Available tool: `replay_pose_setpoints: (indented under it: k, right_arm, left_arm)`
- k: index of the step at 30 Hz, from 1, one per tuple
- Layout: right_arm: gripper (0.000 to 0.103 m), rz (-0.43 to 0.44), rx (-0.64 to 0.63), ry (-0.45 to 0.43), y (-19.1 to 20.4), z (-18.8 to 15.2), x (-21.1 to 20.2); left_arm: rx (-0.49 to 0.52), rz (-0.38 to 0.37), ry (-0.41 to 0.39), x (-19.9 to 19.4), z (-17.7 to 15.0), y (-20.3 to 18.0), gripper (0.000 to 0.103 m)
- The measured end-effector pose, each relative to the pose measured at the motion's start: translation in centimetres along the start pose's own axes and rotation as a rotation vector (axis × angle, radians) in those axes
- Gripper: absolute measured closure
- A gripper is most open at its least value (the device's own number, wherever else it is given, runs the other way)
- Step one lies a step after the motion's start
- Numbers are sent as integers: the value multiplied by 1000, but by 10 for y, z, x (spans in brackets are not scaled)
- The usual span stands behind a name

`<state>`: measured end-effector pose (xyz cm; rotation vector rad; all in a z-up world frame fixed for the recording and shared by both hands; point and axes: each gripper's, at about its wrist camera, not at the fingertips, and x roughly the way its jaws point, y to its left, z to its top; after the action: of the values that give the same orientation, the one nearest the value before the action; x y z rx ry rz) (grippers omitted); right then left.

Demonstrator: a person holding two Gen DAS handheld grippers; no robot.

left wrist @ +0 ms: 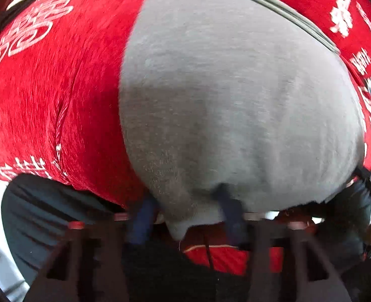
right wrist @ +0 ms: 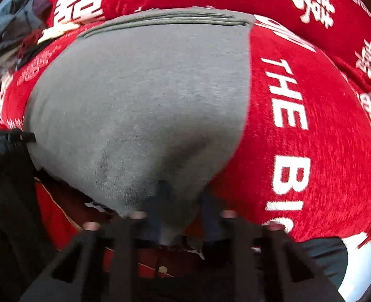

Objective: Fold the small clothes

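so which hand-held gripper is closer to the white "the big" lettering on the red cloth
Right. The right hand-held gripper pinches the gray garment's near edge just beside the lettering. The left hand-held gripper pinches the same edge farther along, away from it.

Dark-blue-fingered tongs (left wrist: 188,216) on black frame

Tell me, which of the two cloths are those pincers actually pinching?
The plain grey garment, not the red cloth with white lettering beneath it. The left gripper and right gripper each pinch its near edge.
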<state>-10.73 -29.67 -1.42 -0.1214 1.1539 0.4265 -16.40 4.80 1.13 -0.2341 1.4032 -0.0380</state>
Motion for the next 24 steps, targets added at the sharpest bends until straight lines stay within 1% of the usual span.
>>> replay_pose_setpoints:
  k: [1,2,3,4,6,7,8,10,11,12,14,15,16,17,18,19,20,21,22,24]
  right_arm:
    - [94,21,17,-8,-4,-1,-3]
    - [99,39,31,-24,-8,1,-8]
    - [99,67,48,-53,-12,4,-16]
    - [99,85,58,-75,-15,7,-21]
    - [99,111,77,-135,-21,16,-32]
    - [99,118,89,-169,-24,24,-38]
    - [99,126,100,-196,-28,32,-42]
    - [99,120,104,-236,-29,50,-41]
    - [99,107,105,-242,-32,57,-37]
    - [99,106,114,-236,-36,66,-30]
    - [99,113,141,-209,-42,79,-10]
    - [99,109,146,-191,-41,80,-2]
    - [94,109,154,-176,-39,80,5]
    - [92,111,168,-177,-39,78,6]
    - [88,130,183,-183,-41,74,4]
    - [71,143,189,-177,-44,69,1]
    - [39,141,192,-173,-47,65,-1]
    - [25,128,192,-178,-49,58,-3]
    - [17,119,184,-198,-49,49,-8]
    - [17,124,149,-190,-45,34,-11]
  left_arm:
    - [16,-17,-7,-4,-1,-1,90]
    - [14,-37,-17,-9,0,0,90]
    - [10,-53,-28,-14,4,3,90]
    - [-2,-94,-51,-22,7,6,90]
    - [-20,-146,-77,-32,18,18,90]
    - [-27,-177,-106,-41,25,19,90]
    - [-25,-184,-137,-46,33,21,90]
    - [-15,-171,-201,-54,48,22,90]
    - [-13,-168,-222,-51,49,23,90]
    - [-19,-166,-226,-47,56,28,90]
    - [-67,-168,-162,-27,69,37,90]
    - [-82,-187,-170,-22,66,35,90]
    - [-88,-209,-190,-25,61,38,90]
    - [-85,-210,-191,-26,58,36,90]
    - [-82,-207,-187,-26,54,39,87]
    - [-79,-210,-188,-25,50,43,86]
    - [-76,-216,-189,-26,47,47,86]
    - [-77,-225,-189,-26,44,50,86]
    - [-80,-224,-189,-26,43,50,85]
    - [-78,-224,-194,-27,43,48,85]
